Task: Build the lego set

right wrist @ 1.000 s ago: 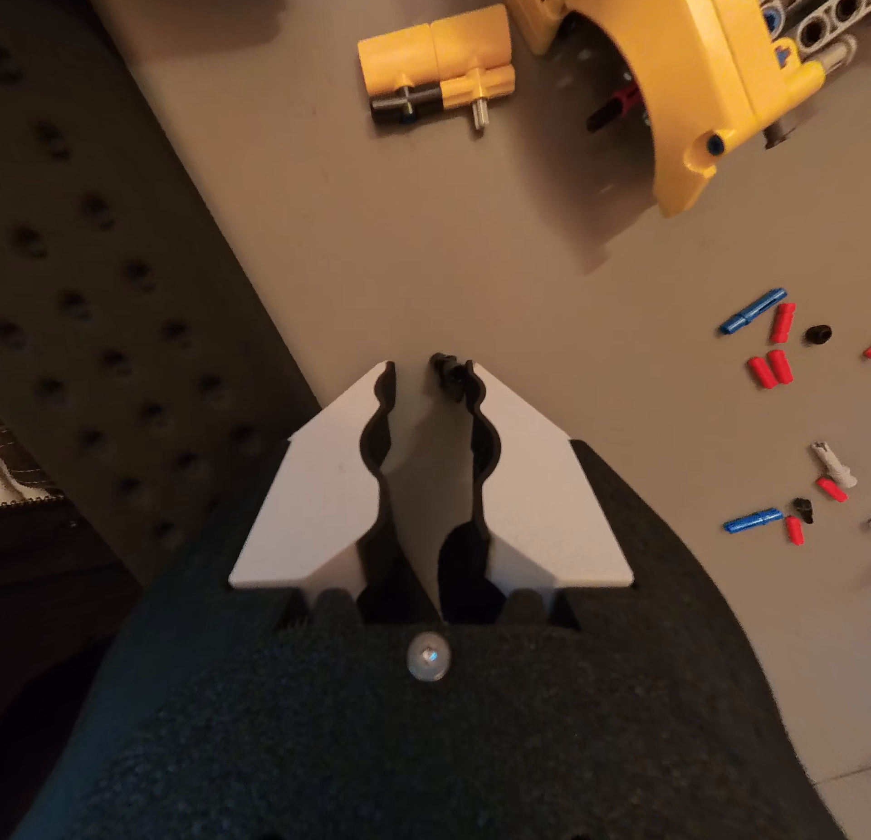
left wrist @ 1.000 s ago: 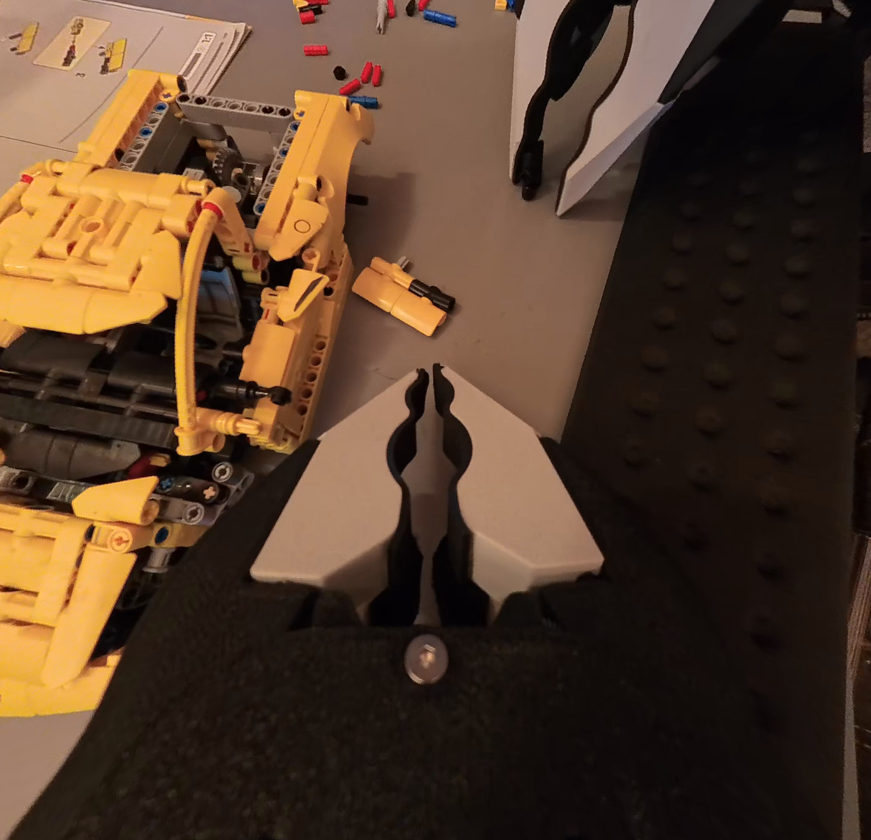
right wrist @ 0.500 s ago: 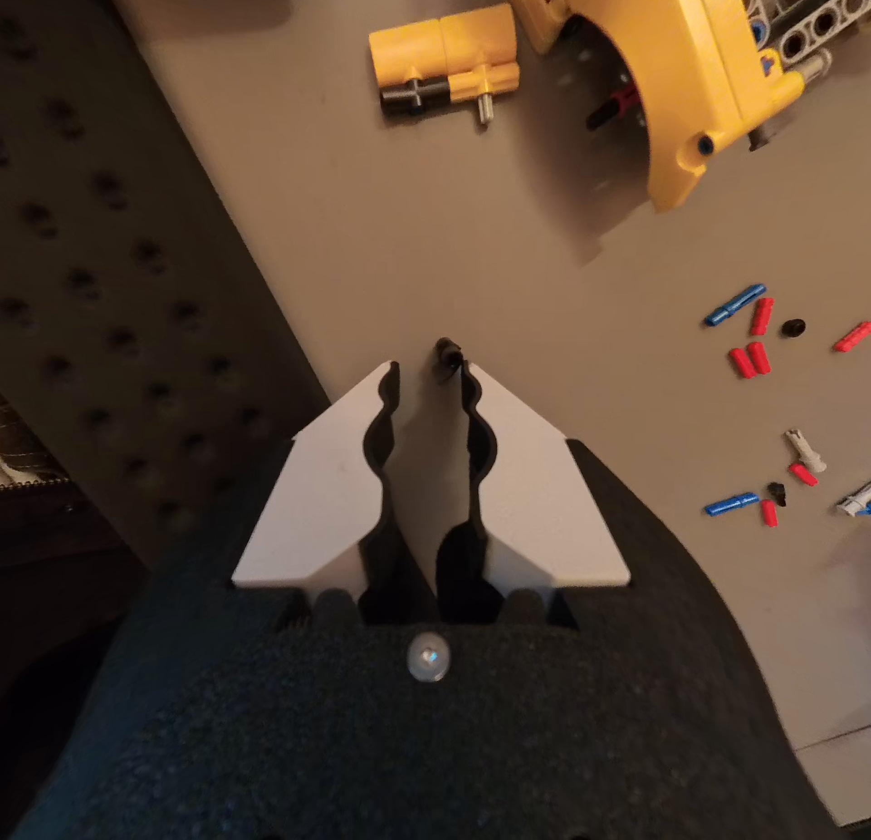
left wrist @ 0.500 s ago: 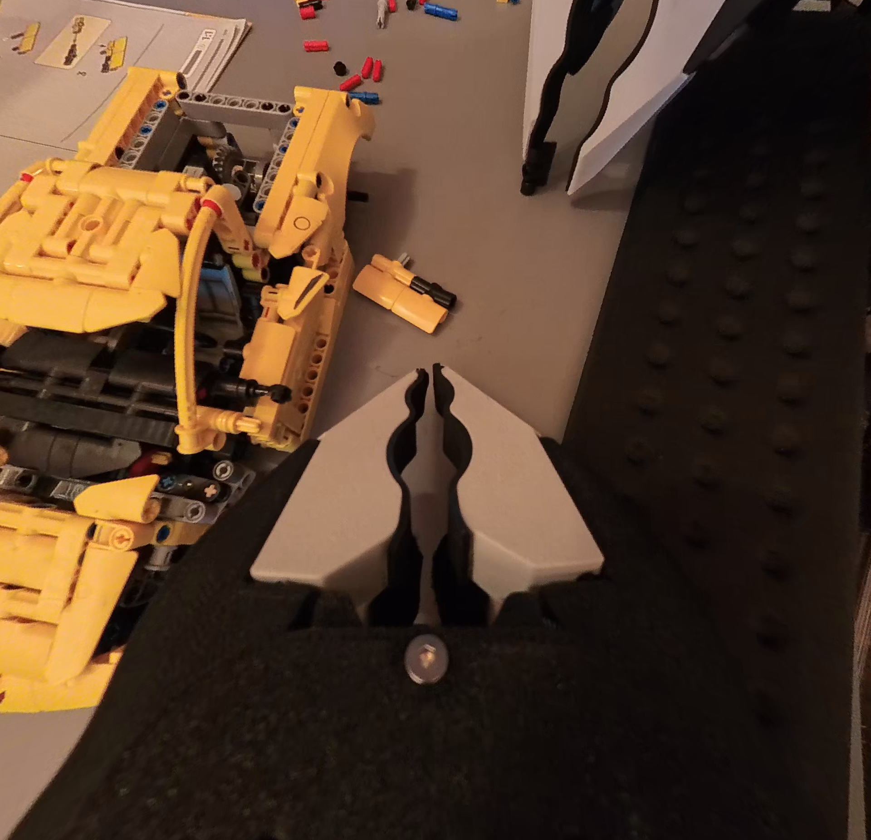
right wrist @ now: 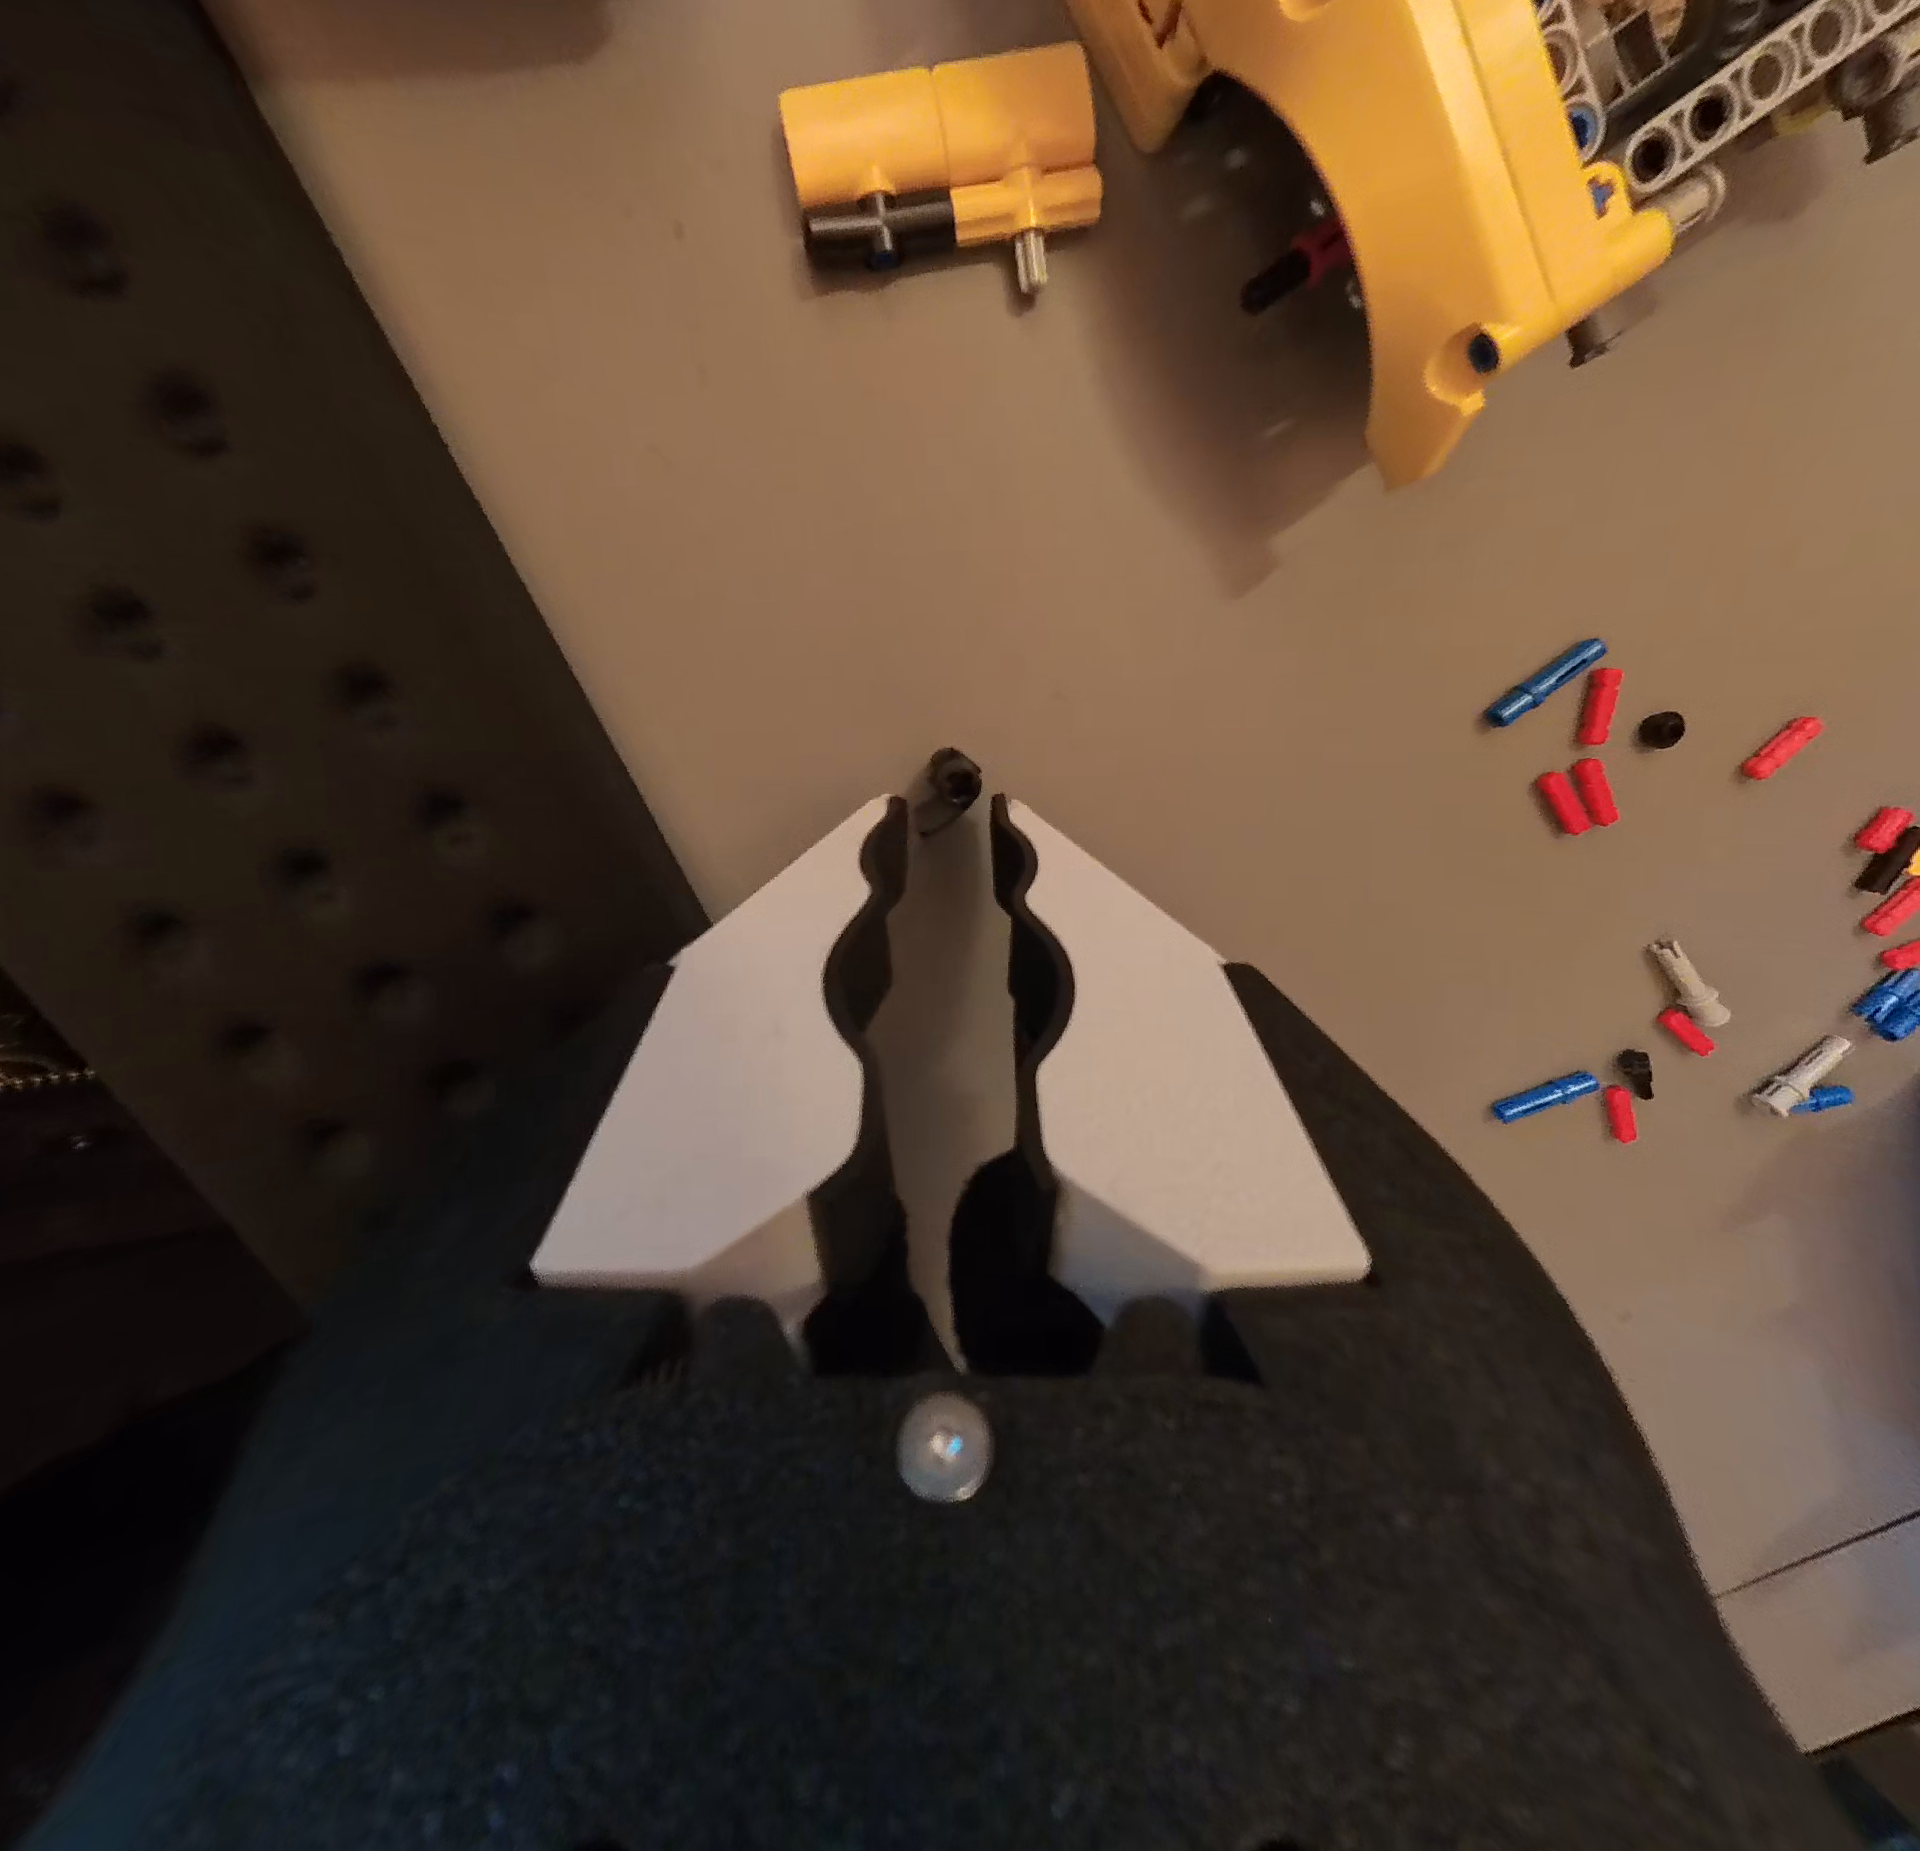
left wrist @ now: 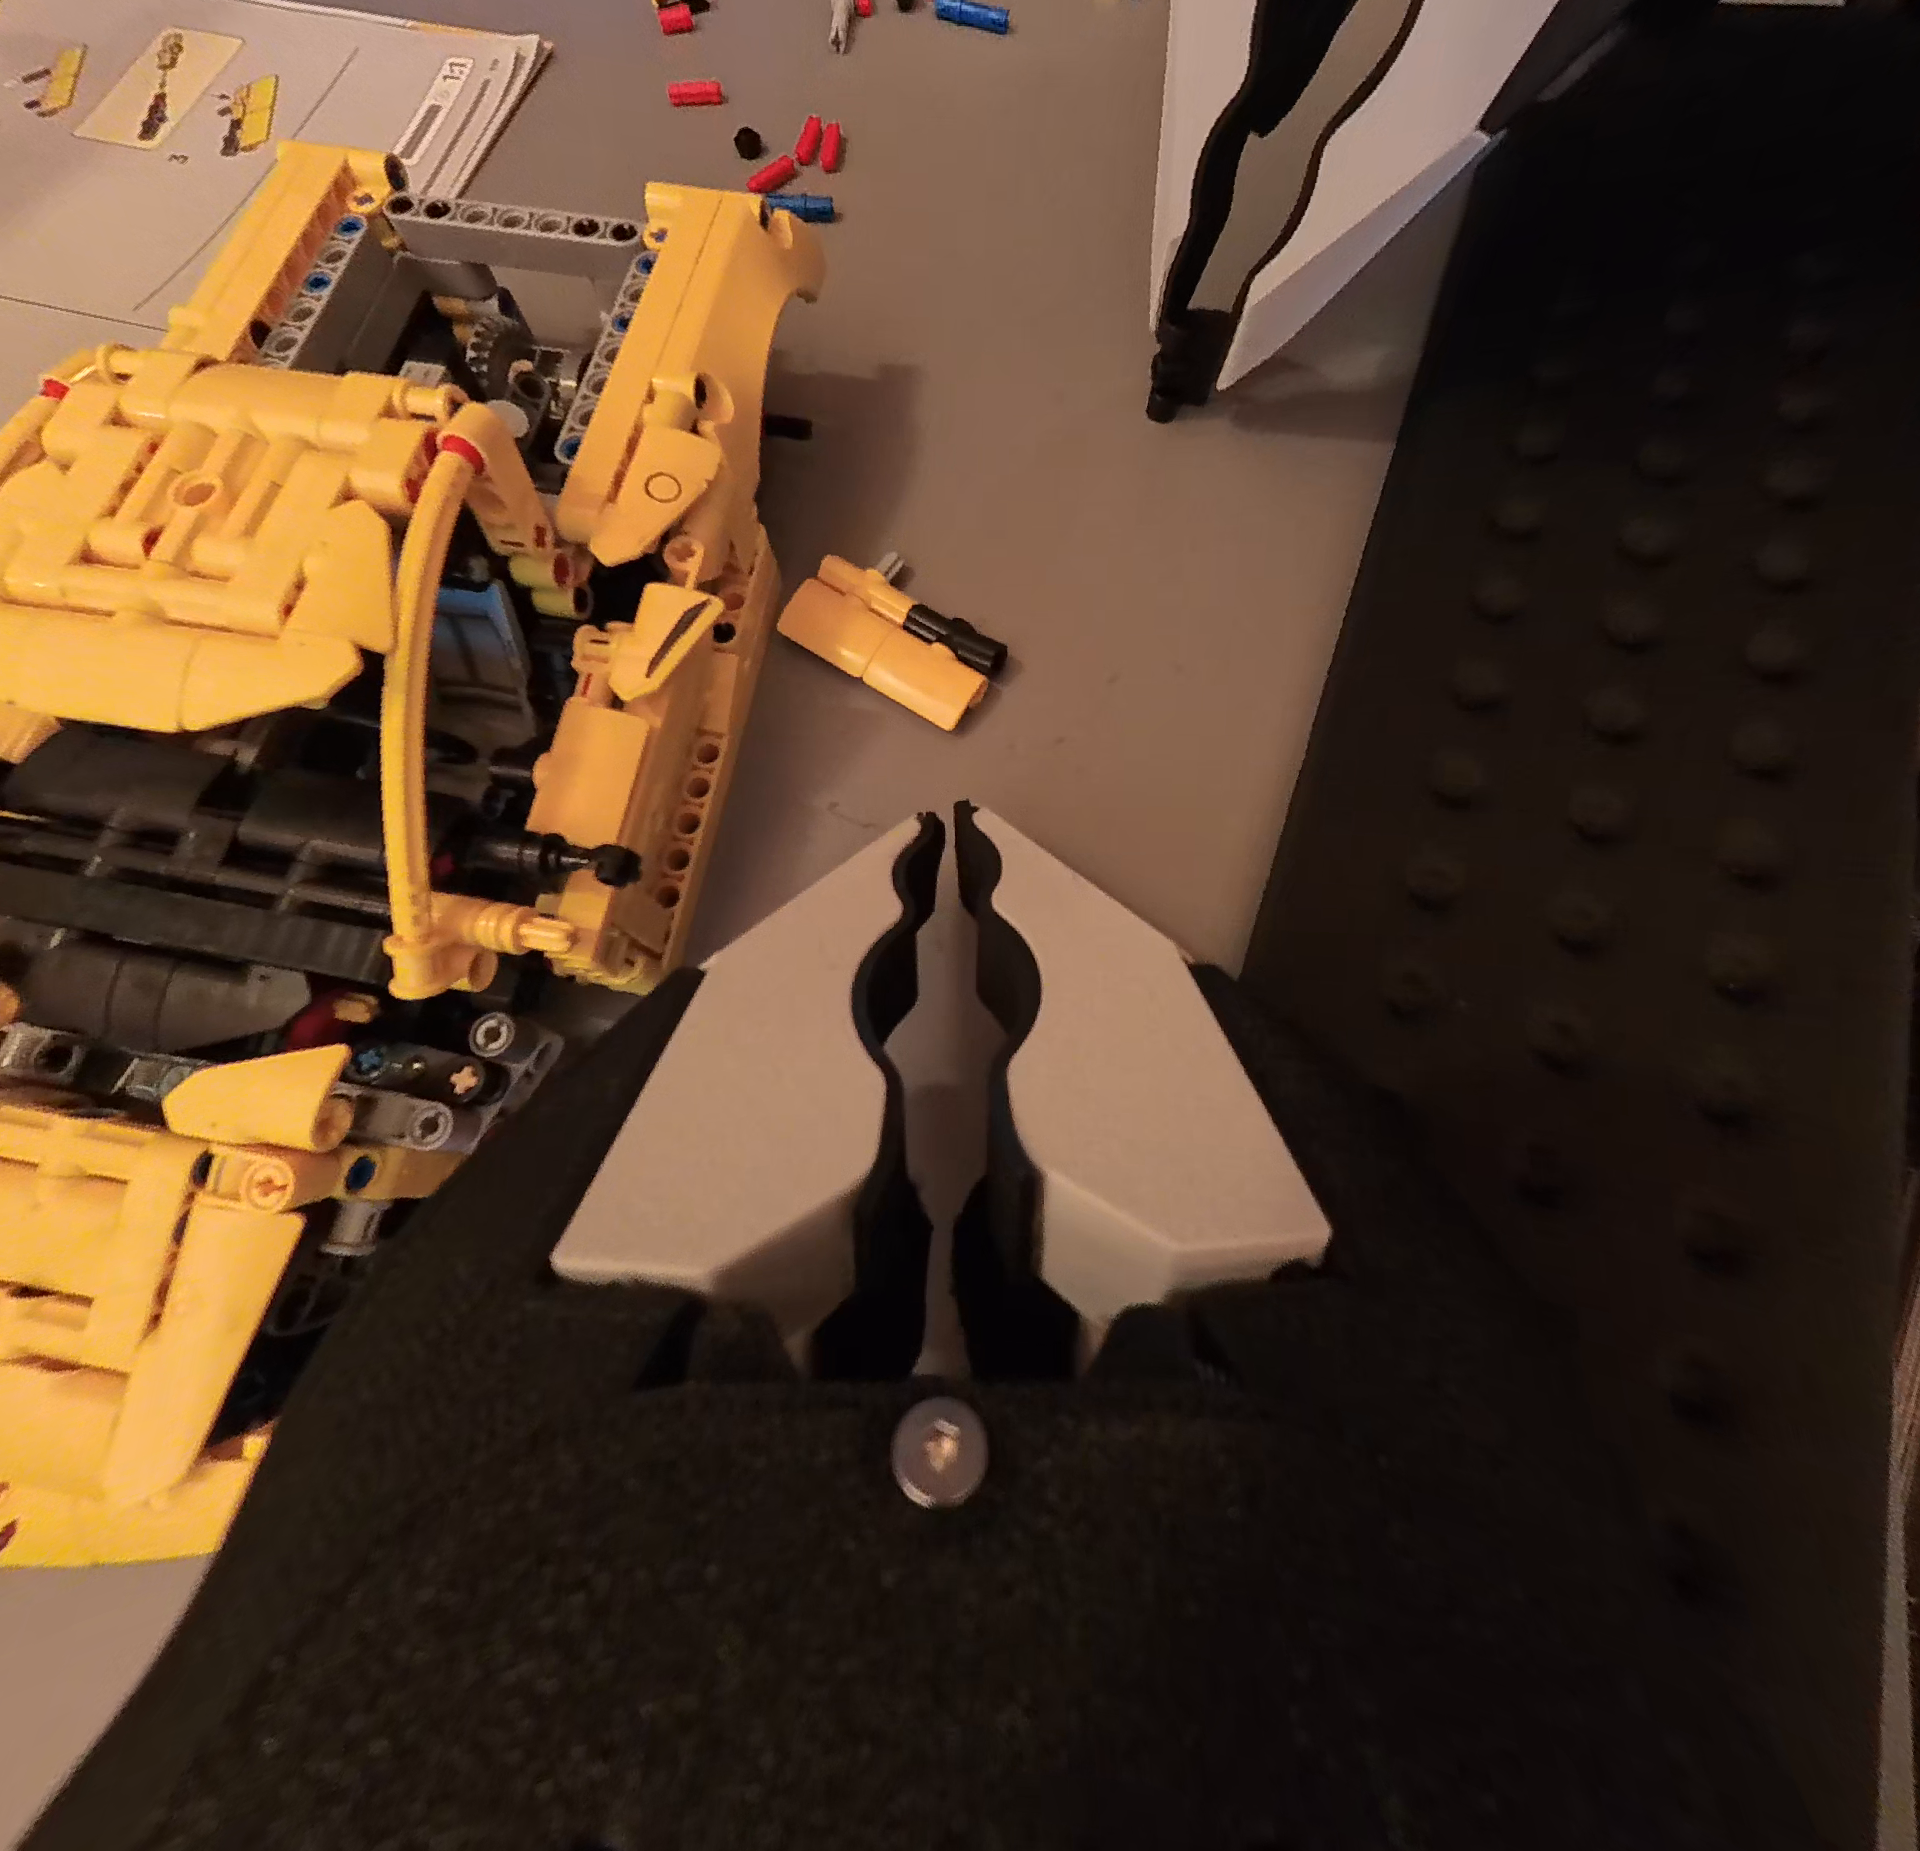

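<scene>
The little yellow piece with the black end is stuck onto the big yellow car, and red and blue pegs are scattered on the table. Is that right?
Not quite. The little yellow piece is not stuck onto the big yellow car; it lies loose on the table beside it, with bare table between them. The left wrist view shows the gap clearly. The red and blue pegs are indeed scattered on the table.
</scene>
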The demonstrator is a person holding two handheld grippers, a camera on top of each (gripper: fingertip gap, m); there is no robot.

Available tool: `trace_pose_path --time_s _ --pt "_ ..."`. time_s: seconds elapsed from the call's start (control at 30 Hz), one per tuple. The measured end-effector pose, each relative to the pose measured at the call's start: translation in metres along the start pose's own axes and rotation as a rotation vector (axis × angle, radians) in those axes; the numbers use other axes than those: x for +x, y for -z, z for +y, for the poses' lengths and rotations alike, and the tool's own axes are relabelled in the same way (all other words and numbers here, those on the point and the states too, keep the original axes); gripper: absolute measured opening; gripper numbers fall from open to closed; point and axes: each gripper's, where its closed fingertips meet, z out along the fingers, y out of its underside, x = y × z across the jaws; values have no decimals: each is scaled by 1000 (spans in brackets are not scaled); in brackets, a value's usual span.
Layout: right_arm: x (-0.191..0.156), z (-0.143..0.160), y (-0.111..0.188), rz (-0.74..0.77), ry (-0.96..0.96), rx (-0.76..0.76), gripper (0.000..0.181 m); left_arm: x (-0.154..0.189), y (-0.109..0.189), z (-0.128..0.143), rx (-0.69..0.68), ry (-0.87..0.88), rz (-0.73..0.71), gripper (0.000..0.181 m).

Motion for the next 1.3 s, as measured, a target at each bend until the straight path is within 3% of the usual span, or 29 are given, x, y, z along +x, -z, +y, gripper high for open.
trace_pose_path --time_s 0.17,0.3,0.37,0.47,0.73,0.83,0.93,1.07,1.2,1.3 --pt "2 -8 9 19 -7 49 23 0 0 0 1 -2 -2 2" --pt "-4 -57 18 19 41 294 30 -1 1 -1 10 6 1 2" --pt "-13 -82 7 -32 48 423 41 -1 2 -2 15 9 2 2" --pt "-4 -79 -24 -23 22 362 55 -1 6 -4 37 17 7 2" --pt "2 -87 -34 -77 -2 458 31 16 20 -21 169 -13 127 21" --pt "2 -86 -34 -33 42 438 5 13 26 -25 201 -8 124 27" --pt "1 -84 -33 -20 57 425 5 5 31 -25 220 -37 94 30" --pt "-12 -92 -12 -233 -72 541 5 0 37 -27 255 -138 24 33" --pt "-40 -105 33 -679 -229 723 4 13 44 -33 277 -248 13 37" --pt "-63 -104 53 -959 -259 721 4 28 48 -40 332 -341 1 37"
